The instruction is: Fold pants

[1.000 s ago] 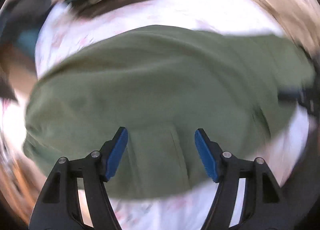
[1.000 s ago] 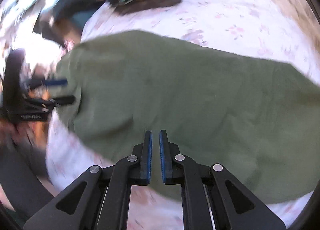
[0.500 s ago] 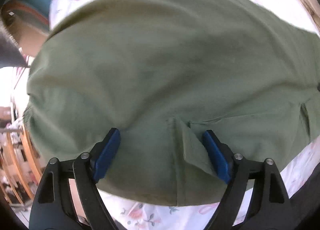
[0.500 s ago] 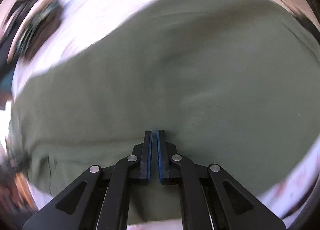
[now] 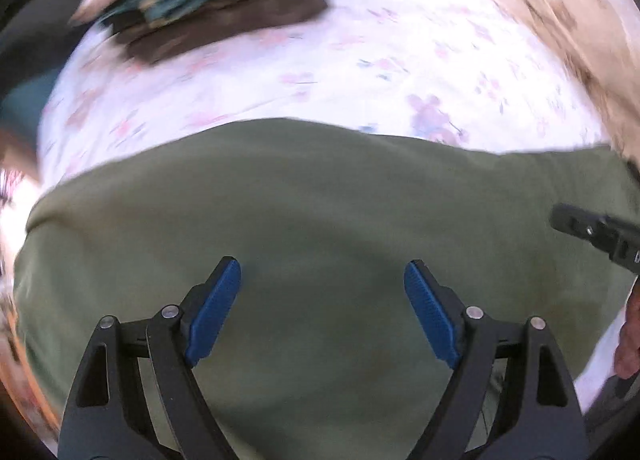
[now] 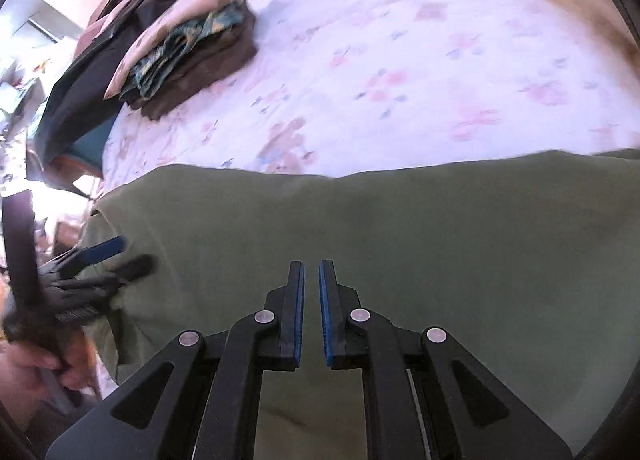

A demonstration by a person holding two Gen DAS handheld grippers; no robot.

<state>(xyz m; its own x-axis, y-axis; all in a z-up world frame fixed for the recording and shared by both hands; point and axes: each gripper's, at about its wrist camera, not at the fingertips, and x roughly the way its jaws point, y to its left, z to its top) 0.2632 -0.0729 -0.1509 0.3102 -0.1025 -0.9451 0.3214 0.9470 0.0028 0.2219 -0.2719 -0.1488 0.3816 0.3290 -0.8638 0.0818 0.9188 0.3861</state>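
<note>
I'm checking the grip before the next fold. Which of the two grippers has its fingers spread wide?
The left gripper: its blue fingers stand far apart over the green pants, while the right gripper shows only a thin slit.

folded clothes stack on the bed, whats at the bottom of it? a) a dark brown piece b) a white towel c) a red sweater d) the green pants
A: in the right wrist view the folded clothes stack rests on a dark brown piece, with a teal patterned fabric above it; the green pants lie apart, nearer the camera, on the floral sheet.
</note>
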